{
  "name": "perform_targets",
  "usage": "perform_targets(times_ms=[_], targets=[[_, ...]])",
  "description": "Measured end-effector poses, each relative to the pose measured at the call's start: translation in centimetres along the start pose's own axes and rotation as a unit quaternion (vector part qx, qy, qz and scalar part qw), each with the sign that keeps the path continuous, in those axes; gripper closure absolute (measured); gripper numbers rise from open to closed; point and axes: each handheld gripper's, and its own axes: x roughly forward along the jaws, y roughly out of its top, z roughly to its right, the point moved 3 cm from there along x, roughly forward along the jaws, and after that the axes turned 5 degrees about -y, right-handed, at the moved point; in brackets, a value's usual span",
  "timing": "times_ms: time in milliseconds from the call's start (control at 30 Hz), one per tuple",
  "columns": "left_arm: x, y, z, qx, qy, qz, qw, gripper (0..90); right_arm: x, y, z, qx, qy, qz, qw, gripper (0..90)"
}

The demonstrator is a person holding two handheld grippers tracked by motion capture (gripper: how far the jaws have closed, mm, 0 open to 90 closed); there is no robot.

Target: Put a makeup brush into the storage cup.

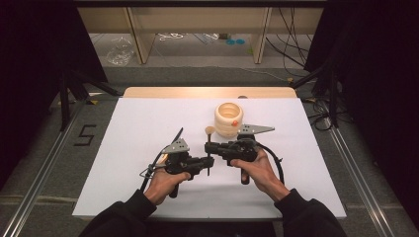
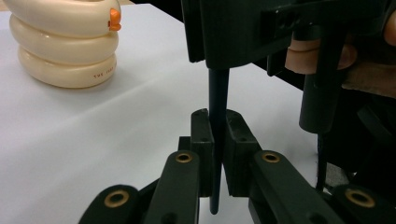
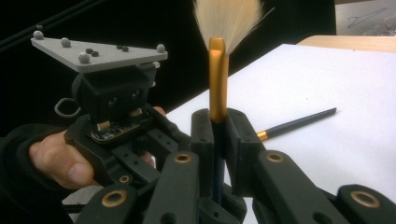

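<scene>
Jaws: left gripper [image 2: 214, 140] and right gripper [image 3: 215, 140] both clamped on one brush [image 1: 209, 148], held upright at frame centre | second brush [image 3: 299, 122] lying on white surface [image 1: 138, 128] | holder [image 1: 229, 119] upper centre | advice: keep handle vertical, release one grip before moving.
</scene>
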Motion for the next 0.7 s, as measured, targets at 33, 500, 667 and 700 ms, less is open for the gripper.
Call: perform_targets(times_ms=[33,500,667,700], targets=[[0.0,0.0,0.03,-0.002,0.0,0.001,1.0,83.9,0.02,0.02,-0.02,0.0,-0.001,0.001,1.0,82.4],[-0.44,0.47,-0.04,-0.003,-0.004,0.014,0.9999,83.9,0.39,-0.1,-0.23,-0.02,-0.004,-0.001,0.9998,82.9],[-0.33,0.48,-0.04,-0.005,-0.005,0.014,0.9999,83.3,0.31,-0.07,-0.23,-0.022,-0.007,0.0,0.9997,83.1],[-0.3,0.42,0.01,-0.002,-0.003,0.009,0.9999,82.7,0.31,-0.06,-0.22,-0.024,-0.008,0.0,0.9997,83.2]])
